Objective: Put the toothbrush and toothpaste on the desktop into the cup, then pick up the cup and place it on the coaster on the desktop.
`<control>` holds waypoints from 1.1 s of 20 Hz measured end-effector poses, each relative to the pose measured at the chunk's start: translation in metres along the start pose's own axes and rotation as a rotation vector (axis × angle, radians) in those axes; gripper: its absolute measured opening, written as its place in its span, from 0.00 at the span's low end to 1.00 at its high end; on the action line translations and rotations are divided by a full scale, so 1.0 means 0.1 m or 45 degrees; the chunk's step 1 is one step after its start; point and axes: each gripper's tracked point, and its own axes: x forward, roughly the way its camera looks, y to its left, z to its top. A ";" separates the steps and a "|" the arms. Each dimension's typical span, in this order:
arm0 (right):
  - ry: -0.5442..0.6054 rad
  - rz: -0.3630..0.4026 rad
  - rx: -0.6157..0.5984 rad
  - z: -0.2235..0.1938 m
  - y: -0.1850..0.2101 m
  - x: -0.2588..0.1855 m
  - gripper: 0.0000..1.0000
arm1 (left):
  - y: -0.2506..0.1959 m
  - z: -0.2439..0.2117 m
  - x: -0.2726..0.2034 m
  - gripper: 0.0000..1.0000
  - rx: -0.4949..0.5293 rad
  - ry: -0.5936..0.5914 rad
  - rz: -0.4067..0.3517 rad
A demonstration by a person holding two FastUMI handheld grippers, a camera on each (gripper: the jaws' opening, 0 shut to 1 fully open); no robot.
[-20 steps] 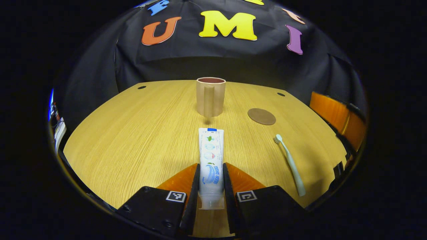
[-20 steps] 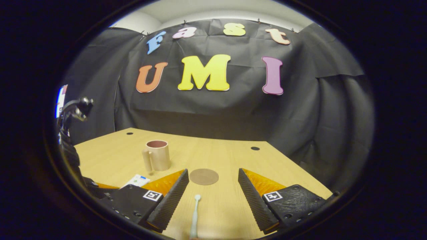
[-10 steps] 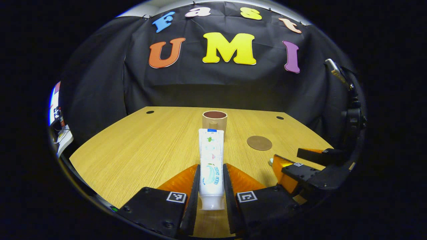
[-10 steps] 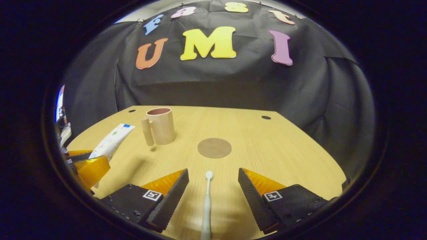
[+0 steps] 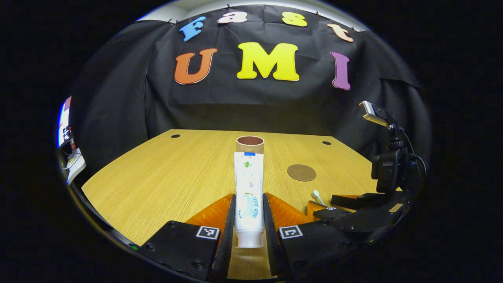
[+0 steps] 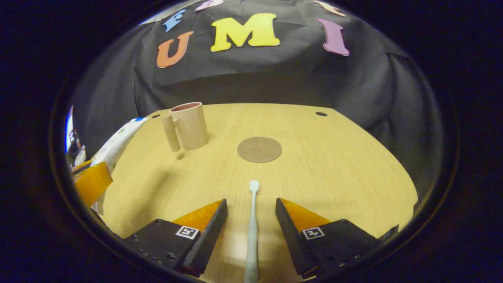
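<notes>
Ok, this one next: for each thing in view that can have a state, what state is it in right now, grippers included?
left gripper: shut on the toothpaste.
toothpaste: clamped between both fingers, cap end near the camera, pointing at the cup.
right gripper: open, fingers either side of the toothbrush.
toothbrush: lying flat on the desktop, ungrasped.
cup: upright, handle toward the camera.
coaster: bare.

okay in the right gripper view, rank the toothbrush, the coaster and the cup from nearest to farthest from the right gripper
1. Toothbrush: lying between the open fingers of the right gripper, head pointing away.
2. Coaster: straight ahead on the desktop, past the brush head.
3. Cup: farther back and to the left, handle towards the camera.
</notes>
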 end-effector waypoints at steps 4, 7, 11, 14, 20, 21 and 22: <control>0.020 0.007 -0.012 -0.01 0.00 -0.03 0.76 | 0.00 -0.01 0.00 0.41 0.003 0.005 -0.009; 0.026 0.026 -0.001 -0.01 0.01 -0.03 0.48 | 0.01 -0.03 0.01 0.41 0.002 0.016 -0.009; 0.029 0.076 -0.024 -0.02 0.03 -0.02 0.08 | 0.07 -0.04 0.02 0.41 0.023 0.007 0.042; 0.021 0.157 0.025 -0.02 0.11 -0.03 0.08 | 0.11 -0.03 0.04 0.41 0.016 0.007 0.052; -0.079 0.195 -0.009 0.13 0.22 -0.22 0.00 | 0.18 -0.04 0.05 0.41 -0.016 0.021 0.062; -0.115 0.199 -0.014 0.19 0.24 -0.27 0.00 | 0.19 -0.02 0.05 0.41 -0.011 0.016 0.066; -0.164 0.198 -0.018 0.26 0.25 -0.35 0.00 | 0.19 0.00 0.05 0.41 -0.006 0.008 0.069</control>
